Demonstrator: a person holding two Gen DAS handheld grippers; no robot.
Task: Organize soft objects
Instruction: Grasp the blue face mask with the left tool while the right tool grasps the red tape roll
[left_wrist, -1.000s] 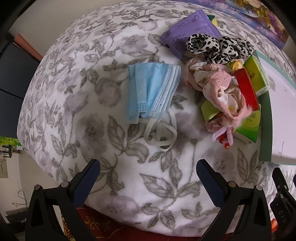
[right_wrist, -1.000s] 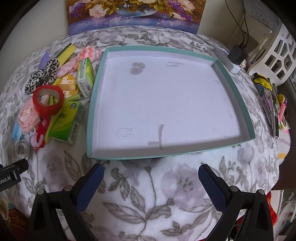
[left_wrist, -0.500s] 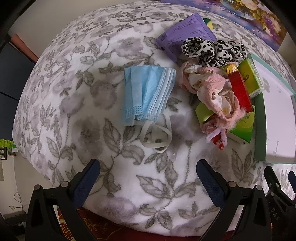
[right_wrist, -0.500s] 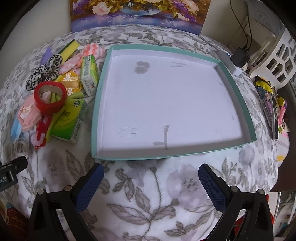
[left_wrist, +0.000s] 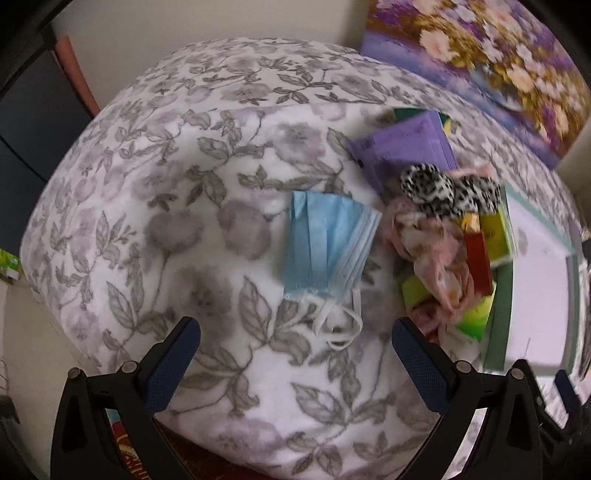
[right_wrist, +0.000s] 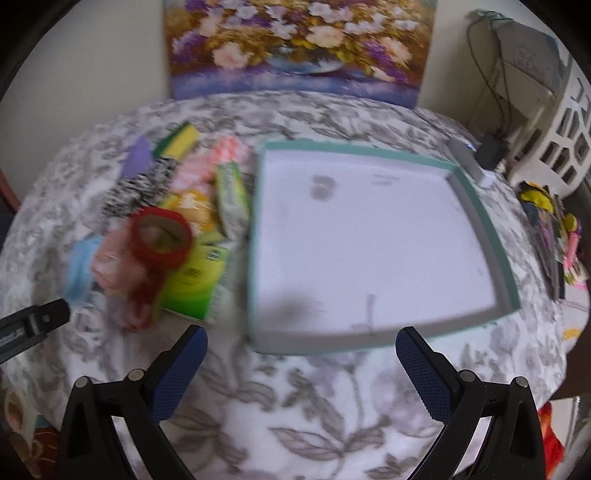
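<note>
Left wrist view: left gripper (left_wrist: 295, 354), jaws spread wide, nothing between them, above the floral blanket (left_wrist: 147, 221). Ahead of it lies a blue face mask (left_wrist: 325, 243), flat, white ear loops (left_wrist: 338, 325) trailing toward the gripper. Just right of the mask, a heap: leopard-print scrunchie (left_wrist: 443, 190), pink fabric bundle (left_wrist: 432, 254), purple packet (left_wrist: 406, 147), green tissue packs (left_wrist: 496, 234). The mask's folds and loops read clearly only here; in the other view it is a blurred blue patch at the heap's left edge.

Right wrist view: right gripper (right_wrist: 301, 363), jaws likewise spread and empty. Beyond it, a teal-rimmed tray (right_wrist: 480, 206) with a bare white floor, seen whole only here; the left view catches just its near edge. A red tape roll (right_wrist: 162, 236) sits atop the heap, just left of the tray. A yellow-green sponge (right_wrist: 181, 142) lies at the heap's far end. A floral painting (right_wrist: 295, 48) leans against the wall. A white basket (right_wrist: 554, 147) and cables stand at far right.
</note>
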